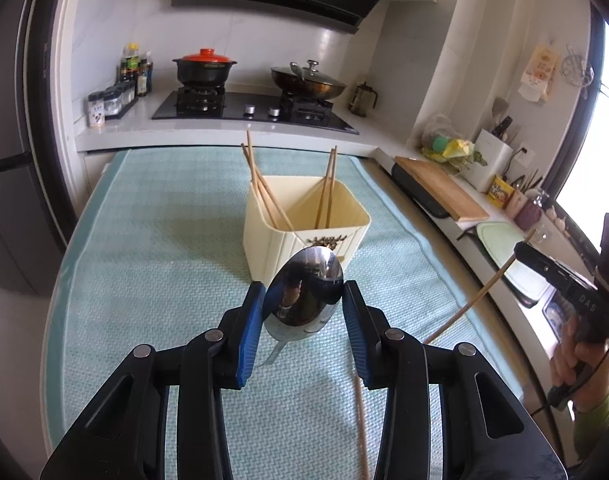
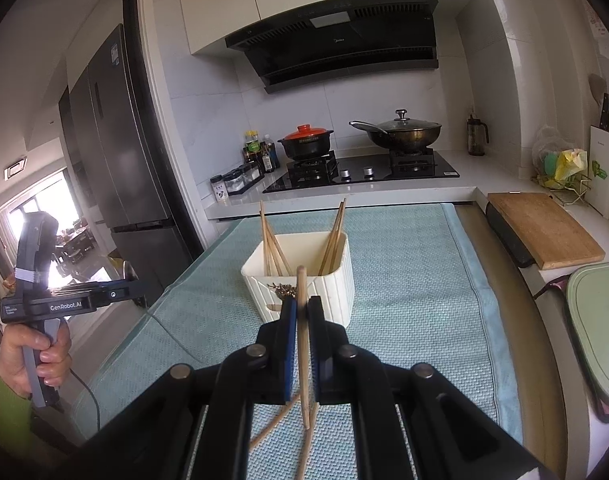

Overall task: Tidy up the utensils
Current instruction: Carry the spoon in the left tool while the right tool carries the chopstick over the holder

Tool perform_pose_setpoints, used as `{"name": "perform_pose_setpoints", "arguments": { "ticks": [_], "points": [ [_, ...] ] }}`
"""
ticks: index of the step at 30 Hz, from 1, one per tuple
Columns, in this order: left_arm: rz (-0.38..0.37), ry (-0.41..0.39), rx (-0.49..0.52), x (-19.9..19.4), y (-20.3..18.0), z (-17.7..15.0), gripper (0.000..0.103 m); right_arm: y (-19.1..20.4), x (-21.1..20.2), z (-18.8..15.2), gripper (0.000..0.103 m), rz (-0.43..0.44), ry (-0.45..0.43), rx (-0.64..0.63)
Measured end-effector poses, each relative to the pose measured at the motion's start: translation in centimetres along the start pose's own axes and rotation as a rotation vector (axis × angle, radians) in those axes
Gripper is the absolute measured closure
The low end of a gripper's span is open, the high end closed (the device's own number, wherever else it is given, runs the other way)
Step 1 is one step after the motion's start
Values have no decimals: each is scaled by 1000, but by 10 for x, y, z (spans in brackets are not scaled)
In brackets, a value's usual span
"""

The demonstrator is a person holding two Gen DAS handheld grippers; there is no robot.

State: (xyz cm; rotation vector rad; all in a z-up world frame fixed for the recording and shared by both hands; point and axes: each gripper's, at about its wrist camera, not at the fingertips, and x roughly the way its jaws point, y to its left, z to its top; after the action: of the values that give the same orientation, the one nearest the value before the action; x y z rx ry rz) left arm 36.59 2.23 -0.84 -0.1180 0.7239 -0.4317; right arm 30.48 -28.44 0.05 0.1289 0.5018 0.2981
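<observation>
My left gripper is shut on the bowl of a metal spoon, its blue pads pressing both sides and the handle hanging down. Just beyond stands a cream utensil holder with chopsticks leaning in two compartments. In the right wrist view my right gripper is shut on a single wooden chopstick, held upright in front of the holder. Loose chopsticks lie on the teal cloth under it. The right gripper shows at the far right of the left wrist view.
A wooden cutting board and a green board lie on the counter to the right. The stove with two pots is behind the table. A fridge stands to the left. A hand in a green sleeve holds the left gripper.
</observation>
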Motion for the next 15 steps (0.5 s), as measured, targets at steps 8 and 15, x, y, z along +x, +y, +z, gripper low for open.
{"name": "perform_pose_setpoints", "arguments": {
  "ticks": [8, 15],
  "points": [
    [-5, -11, -21, -2, 2, 13, 64, 6, -2, 14, 97, 11, -25, -32],
    [-18, -8, -40, 0, 5, 23, 64, 5, 1, 25, 97, 13, -32, -45]
  ]
}}
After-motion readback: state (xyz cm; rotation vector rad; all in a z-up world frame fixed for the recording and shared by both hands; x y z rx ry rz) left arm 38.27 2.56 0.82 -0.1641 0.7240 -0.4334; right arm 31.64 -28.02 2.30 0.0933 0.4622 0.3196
